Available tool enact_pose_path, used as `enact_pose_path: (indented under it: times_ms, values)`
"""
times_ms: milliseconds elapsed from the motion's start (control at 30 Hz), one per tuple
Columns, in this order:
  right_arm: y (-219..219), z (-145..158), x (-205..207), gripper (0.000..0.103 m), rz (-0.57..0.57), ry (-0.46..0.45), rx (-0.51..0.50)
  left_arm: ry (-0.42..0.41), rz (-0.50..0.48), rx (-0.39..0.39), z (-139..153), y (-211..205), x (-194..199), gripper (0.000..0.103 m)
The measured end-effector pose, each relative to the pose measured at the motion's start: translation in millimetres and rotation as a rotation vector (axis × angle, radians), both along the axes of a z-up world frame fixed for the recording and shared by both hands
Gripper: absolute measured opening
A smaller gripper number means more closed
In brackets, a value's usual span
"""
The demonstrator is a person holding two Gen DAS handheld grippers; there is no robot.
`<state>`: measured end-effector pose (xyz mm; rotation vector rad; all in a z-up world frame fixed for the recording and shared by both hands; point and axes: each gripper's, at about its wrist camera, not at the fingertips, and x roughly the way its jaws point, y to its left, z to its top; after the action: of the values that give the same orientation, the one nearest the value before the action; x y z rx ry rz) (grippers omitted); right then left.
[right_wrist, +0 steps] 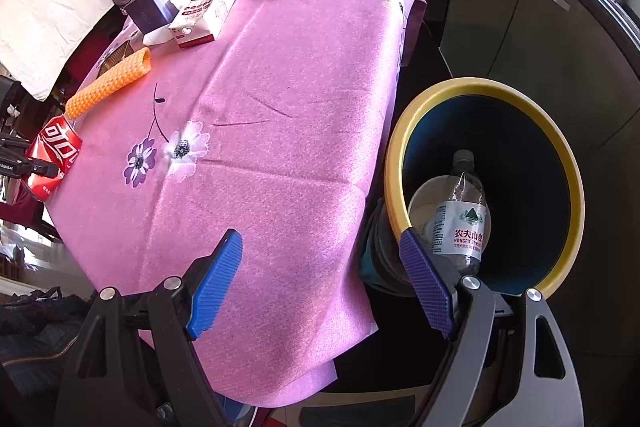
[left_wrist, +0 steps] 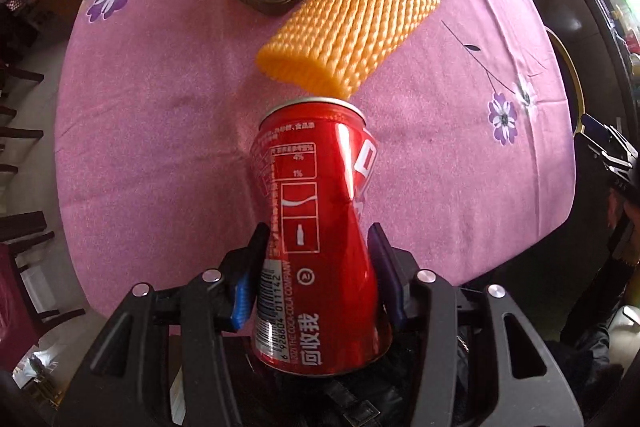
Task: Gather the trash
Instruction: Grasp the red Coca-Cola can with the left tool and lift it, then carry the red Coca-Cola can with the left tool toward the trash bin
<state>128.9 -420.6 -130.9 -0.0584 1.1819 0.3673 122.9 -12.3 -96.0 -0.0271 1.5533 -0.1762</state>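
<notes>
Left wrist: left gripper (left_wrist: 316, 267) clamps dented red can (left_wrist: 316, 235) between its 2 pads, above tablecloth (left_wrist: 160, 131).

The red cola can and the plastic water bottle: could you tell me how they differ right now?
The cola can is dented red metal, clamped in the left gripper above the table; the water bottle is clear plastic, already lying in the yellow-rimmed bin. Both are drink containers.
</notes>
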Motion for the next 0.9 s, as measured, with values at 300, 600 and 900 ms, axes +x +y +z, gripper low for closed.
enact_pose_path:
  times_ms: [300,600,900]
  values:
    - [3.7,5.3,-2.2,0.080,0.007,-0.013,0.000,-0.099,-0.030,-0.040,27.8,24.3,-20.6,0.048]
    - [5.0,5.4,-6.2,0.080,0.013,-0.010,-0.006,-0.126,-0.086,-0.037,24.8,-7.5,-13.0,0.047]
    - [2.9,-3.8,-4.7,0.080,0.026,0.017,-0.015,-0.107,-0.169,0.022,14.1,-45.4,0.3,0.047]
